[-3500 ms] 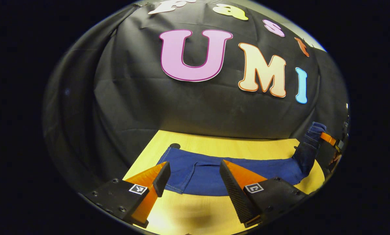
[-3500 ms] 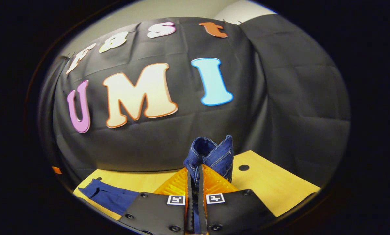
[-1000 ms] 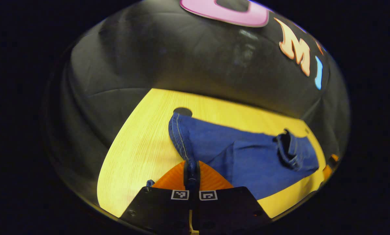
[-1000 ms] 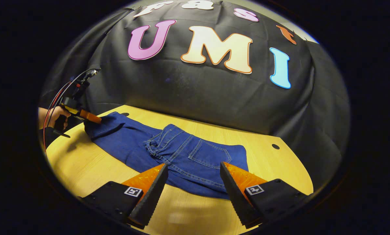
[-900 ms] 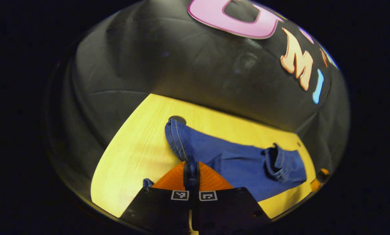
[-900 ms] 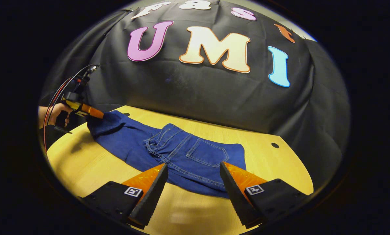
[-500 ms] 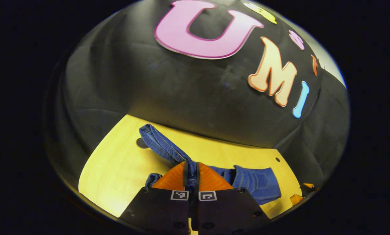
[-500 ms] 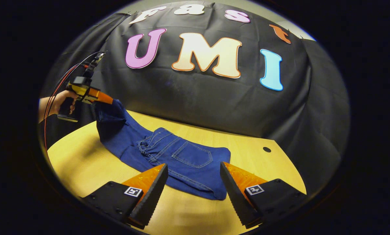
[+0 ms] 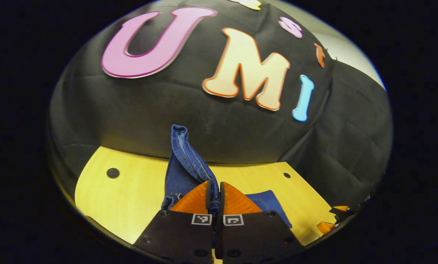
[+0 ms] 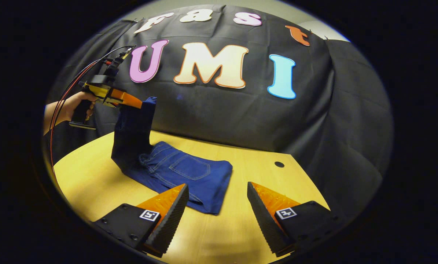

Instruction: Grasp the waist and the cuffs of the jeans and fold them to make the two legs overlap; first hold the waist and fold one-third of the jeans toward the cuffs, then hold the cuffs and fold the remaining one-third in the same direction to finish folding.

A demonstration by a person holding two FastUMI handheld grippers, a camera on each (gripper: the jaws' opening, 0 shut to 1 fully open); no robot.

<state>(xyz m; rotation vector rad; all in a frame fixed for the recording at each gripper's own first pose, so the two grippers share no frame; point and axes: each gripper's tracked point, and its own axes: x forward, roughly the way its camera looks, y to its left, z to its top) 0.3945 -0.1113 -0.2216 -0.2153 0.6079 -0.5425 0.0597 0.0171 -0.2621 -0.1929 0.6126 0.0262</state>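
- Left tongs (image 9: pixel 214 192): at bottom centre of the left gripper view, closed tight on the cuff end of the jeans (image 9: pixel 184 165), with denim pinched between both fingers. The same tongs (image 10: pixel 138 105) appear at the upper left of the right gripper view, held by my hand (image 10: pixel 76 104), with red and black cables arcing from the back of the tool.
- Right tongs (image 10: pixel 217 203): at the bottom of the right gripper view, wide open, holding nothing, above the near edge of the bench (image 10: pixel 240 227). Their tips show at the lower right edge of the left gripper view (image 9: pixel 332 220).
- Jeans (image 10: pixel 175 168): left of centre in the right gripper view. The waist part lies folded flat on the bench, back pocket facing up. The leg part rises steeply from the left end of the folded part up to the left tongs, clear of the bench.
- Cuff hem: in the left gripper view it stands upright above the fingers, stitched edge showing, against the black cloth wall (image 9: pixel 131 110).
- Bench (image 9: pixel 131 190): light wood top with small dark round holes, one at left (image 9: pixel 113 173) and one at right (image 9: pixel 286 175) in the left gripper view.
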